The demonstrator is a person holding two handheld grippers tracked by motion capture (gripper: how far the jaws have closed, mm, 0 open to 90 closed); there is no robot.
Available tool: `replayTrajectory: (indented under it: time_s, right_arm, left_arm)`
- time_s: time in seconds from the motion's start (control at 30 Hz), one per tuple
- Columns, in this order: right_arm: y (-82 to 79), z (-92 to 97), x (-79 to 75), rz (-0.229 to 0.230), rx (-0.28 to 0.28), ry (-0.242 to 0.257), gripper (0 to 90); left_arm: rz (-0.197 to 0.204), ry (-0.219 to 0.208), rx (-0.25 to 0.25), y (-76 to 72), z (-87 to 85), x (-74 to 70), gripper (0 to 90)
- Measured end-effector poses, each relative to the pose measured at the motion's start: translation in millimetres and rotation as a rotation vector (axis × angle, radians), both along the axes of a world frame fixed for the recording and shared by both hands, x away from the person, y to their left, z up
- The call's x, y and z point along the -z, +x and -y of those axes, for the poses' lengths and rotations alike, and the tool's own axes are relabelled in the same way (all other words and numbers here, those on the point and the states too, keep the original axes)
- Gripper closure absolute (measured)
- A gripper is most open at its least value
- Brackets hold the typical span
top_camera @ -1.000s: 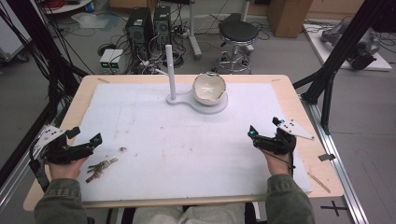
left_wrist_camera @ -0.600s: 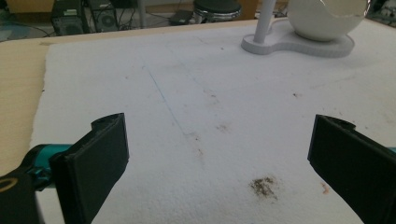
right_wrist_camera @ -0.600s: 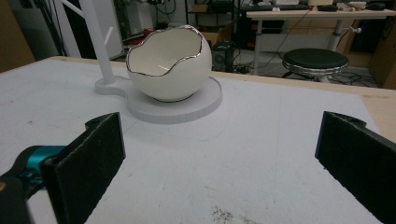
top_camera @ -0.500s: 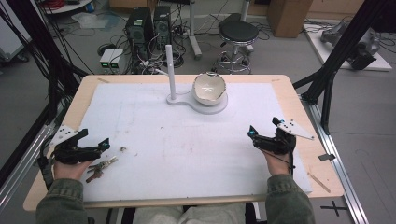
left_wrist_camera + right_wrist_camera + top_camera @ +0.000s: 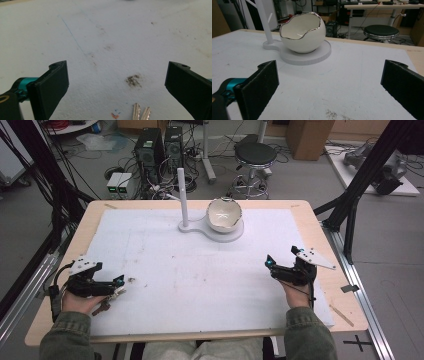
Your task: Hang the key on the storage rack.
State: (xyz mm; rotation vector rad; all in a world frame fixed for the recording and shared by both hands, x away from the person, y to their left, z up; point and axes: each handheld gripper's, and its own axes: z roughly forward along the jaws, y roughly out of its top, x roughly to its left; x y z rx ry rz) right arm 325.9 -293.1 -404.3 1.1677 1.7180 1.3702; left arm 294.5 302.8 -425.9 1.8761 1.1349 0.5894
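Left tool (image 5: 119, 282) now lower, over the keys (image 5: 140, 112), jaws wide; right tool (image 5: 270, 265) likewise agape.

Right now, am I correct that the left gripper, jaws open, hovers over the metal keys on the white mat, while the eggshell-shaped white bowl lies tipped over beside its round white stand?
Not quite: the eggshell-shaped white bowl sits upright on its round white stand, as the right gripper view shows. The left gripper, jaws open, does hover over the metal keys on the white mat.

An egg-shaped white bowl (image 5: 224, 214) with a jagged silver rim sits on a round white base (image 5: 233, 232), a white post (image 5: 182, 195) upright just beside it. Behind the table (image 5: 320, 235), a black stool (image 5: 256, 155) and computer towers (image 5: 160, 150) on the floor.
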Motion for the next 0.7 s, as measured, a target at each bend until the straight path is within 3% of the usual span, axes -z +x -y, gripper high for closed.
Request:
replayTrajectory:
  time_s: [0.1, 0.4, 0.7]
  right_arm:
    - [-0.1, -0.2, 0.2, -0.002, 0.003, -0.004, 0.5]
    - [-0.4, 0.1, 0.3, -0.001, 0.008, -0.006, 0.5]
    - [-0.7, 0.2, 0.2, 0.000, 0.011, -0.004, 0.5]
  left_arm:
    - [-0.026, 0.032, 0.018, 1.0, 4.7, 2.8, 5.7]
    - [-0.063, 0.058, 0.041, 2.6, 6.6, 5.6, 5.7]
    - [-0.140, 0.121, 0.067, 4.3, 8.7, 6.5, 5.7]
